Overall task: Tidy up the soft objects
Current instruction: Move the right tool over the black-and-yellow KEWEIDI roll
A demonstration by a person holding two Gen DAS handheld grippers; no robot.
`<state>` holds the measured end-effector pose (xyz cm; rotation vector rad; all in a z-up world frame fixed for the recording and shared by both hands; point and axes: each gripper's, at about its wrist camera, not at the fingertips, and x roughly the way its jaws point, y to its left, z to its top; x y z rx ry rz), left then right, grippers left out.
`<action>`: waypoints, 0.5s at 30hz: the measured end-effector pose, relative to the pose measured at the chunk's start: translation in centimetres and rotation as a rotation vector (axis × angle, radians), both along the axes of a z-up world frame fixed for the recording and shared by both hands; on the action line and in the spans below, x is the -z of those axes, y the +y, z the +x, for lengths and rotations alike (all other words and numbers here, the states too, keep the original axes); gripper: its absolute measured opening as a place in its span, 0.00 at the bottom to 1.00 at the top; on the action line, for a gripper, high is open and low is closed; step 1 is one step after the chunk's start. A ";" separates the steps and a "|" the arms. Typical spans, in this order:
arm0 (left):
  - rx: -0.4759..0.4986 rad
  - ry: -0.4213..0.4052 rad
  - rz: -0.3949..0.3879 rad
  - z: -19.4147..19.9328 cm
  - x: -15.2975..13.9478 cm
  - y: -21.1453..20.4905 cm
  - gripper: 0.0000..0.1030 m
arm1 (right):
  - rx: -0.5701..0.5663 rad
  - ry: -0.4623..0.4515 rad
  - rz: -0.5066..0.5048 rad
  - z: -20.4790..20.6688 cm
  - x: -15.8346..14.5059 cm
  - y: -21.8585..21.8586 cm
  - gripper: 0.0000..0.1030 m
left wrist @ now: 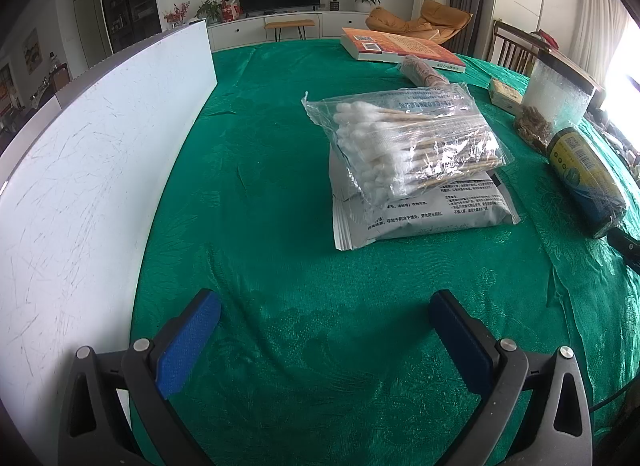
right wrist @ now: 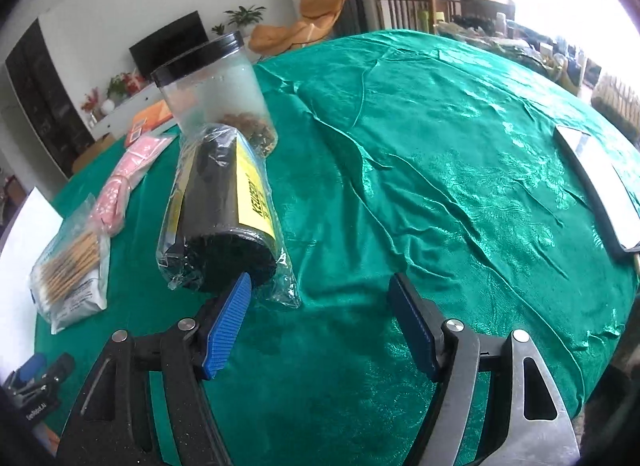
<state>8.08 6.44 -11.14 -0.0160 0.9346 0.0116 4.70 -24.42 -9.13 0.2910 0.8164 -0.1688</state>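
A clear bag of cotton swabs (left wrist: 412,141) lies on top of a grey flat pouch (left wrist: 424,213) on the green cloth. The same stack shows at the left of the right wrist view, with the swab bag (right wrist: 70,262) uppermost. My left gripper (left wrist: 324,300) is open over bare cloth, short of the stack. A black roll with a yellow label, wrapped in clear plastic (right wrist: 224,217), lies on its side. My right gripper (right wrist: 320,282) is open; its left fingertip (right wrist: 240,290) sits at the roll's near end, and only cloth lies between the jaws. A pink soft item (right wrist: 124,181) lies behind the swabs.
A clear jar with a black lid (right wrist: 216,93) stands behind the roll. An orange book (left wrist: 400,47) and a small box (left wrist: 506,93) lie at the back. A white board (left wrist: 80,169) runs along the left. A flat white panel (right wrist: 600,181) lies at the table's right edge.
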 end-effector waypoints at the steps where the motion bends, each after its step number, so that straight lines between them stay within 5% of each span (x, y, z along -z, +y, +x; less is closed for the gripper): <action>1: 0.000 0.000 0.000 0.0 0.0 0.0 1.00 | -0.018 0.002 -0.005 0.2 0.0 0.4 0.73; 15: 0.000 0.000 0.000 0.0 0.0 0.0 1.00 | -0.021 0.010 -0.026 0.5 0.2 0.8 0.75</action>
